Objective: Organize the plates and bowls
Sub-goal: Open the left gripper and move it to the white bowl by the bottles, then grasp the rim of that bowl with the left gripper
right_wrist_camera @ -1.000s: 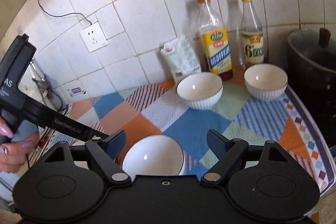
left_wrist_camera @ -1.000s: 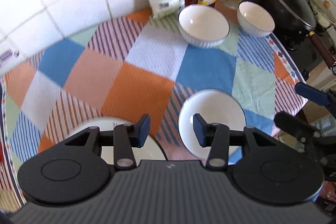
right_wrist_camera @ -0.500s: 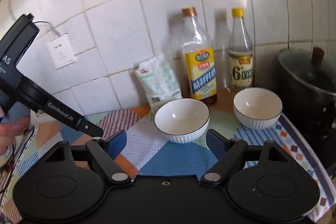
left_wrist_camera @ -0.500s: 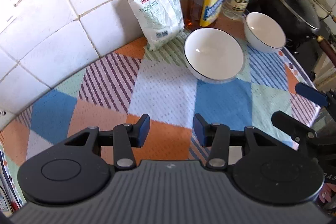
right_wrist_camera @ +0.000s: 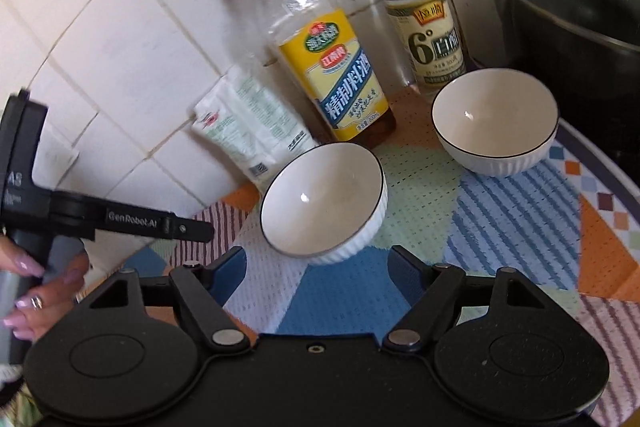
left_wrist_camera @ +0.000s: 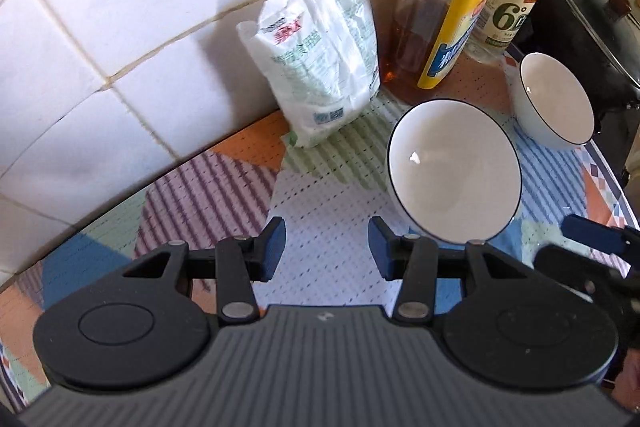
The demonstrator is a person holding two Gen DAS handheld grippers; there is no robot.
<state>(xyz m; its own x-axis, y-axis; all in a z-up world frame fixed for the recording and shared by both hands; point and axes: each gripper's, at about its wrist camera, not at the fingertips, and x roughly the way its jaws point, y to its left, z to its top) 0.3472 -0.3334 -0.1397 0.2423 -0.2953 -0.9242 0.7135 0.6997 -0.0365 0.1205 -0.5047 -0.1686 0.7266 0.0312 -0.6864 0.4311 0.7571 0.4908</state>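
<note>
A patchwork cloth of orange, blue, pale green, white and purple-striped squares is covering the counter; it is running right up to a wall of white tiles with yellowed grout, and sunlight is falling across both. Against the wall a white plastic packet is leaning; just to its right a yellow-labelled bottle with a little amber liquid is standing, and beside that a clear bottle with a pale label. At the far right a dark lidded pot is sitting off the cloth.

Two white dark-rimmed bowls are resting on the cloth; the nearer bowl is lying in front of the yellow-labelled bottle, and the farther bowl is sitting near the pot, in front of the clear bottle, apart from the first.

The left gripper is hovering over the white square, its jaws partly apart with nothing between them, the nearer bowl just to its right; a hand is holding its handle. The right gripper is hanging just short of the nearer bowl; its jaws are closing, yet standing wide, with only cloth between them.
</note>
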